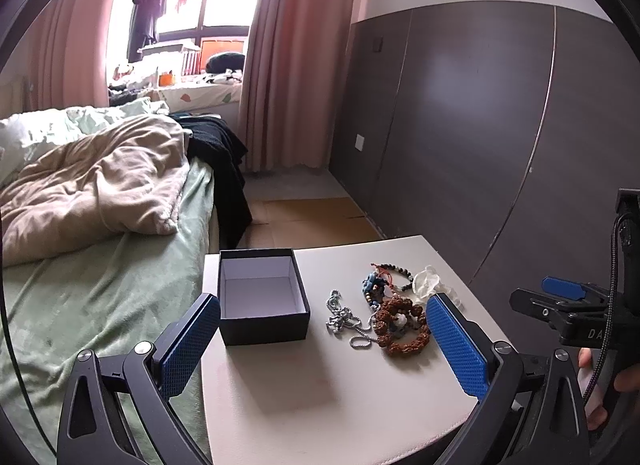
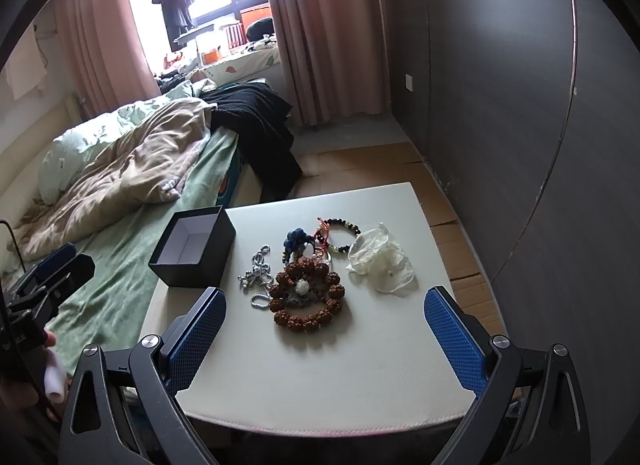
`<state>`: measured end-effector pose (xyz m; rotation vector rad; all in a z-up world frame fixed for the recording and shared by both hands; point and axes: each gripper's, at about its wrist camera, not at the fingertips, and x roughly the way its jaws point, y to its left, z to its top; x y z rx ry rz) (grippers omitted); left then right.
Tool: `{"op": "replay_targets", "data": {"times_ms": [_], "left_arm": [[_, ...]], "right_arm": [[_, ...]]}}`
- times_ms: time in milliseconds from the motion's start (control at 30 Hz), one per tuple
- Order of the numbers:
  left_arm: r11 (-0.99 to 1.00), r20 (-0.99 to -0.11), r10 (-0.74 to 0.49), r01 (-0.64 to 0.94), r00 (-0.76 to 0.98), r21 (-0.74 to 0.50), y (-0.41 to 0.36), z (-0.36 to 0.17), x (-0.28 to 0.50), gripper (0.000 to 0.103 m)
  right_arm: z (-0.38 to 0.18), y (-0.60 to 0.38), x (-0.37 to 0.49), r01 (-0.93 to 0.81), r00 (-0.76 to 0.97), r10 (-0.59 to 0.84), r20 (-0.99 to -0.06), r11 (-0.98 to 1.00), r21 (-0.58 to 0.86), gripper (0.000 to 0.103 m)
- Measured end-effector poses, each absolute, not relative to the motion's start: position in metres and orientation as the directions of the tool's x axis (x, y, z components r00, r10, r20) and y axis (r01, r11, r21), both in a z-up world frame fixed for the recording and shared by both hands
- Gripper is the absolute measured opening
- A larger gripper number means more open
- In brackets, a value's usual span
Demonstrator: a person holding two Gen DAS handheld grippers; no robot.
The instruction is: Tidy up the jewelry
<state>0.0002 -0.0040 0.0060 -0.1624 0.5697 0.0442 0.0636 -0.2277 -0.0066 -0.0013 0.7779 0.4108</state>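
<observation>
An open black box (image 1: 262, 297) (image 2: 194, 247) with a white, empty inside stands at the left edge of a small white table (image 1: 320, 397) (image 2: 320, 377). Right of it lies a jewelry pile: a silver chain (image 1: 344, 319) (image 2: 256, 273), a brown bead bracelet (image 1: 402, 325) (image 2: 308, 301), a blue piece (image 1: 372, 283) (image 2: 296, 239) and a dark bead bracelet (image 1: 396, 273) (image 2: 340, 231). My left gripper (image 1: 324, 341) is open, above the table's near part, in front of box and pile. My right gripper (image 2: 324, 329) is open, in front of the pile. Both are empty.
A clear crumpled plastic bag (image 1: 430, 281) (image 2: 380, 261) lies right of the jewelry. A bed (image 1: 100, 265) (image 2: 120, 169) with green sheet and beige duvet adjoins the table's left. A dark wardrobe wall (image 1: 480, 125) (image 2: 500, 105) stands to the right. Wooden floor lies beyond the table.
</observation>
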Motion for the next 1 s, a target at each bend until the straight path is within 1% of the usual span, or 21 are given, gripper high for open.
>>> {"op": "replay_targets", "data": {"times_ms": [1000], "left_arm": [[0.99, -0.538, -0.004, -0.071, 0.843, -0.118, -0.0077, 0.0031, -0.0018, 0.102]], "right_arm": [[-0.0069, -0.2355, 0.0658, -0.349, 0.642, 0.349, -0.683, 0.926, 0.145, 0.1]]}}
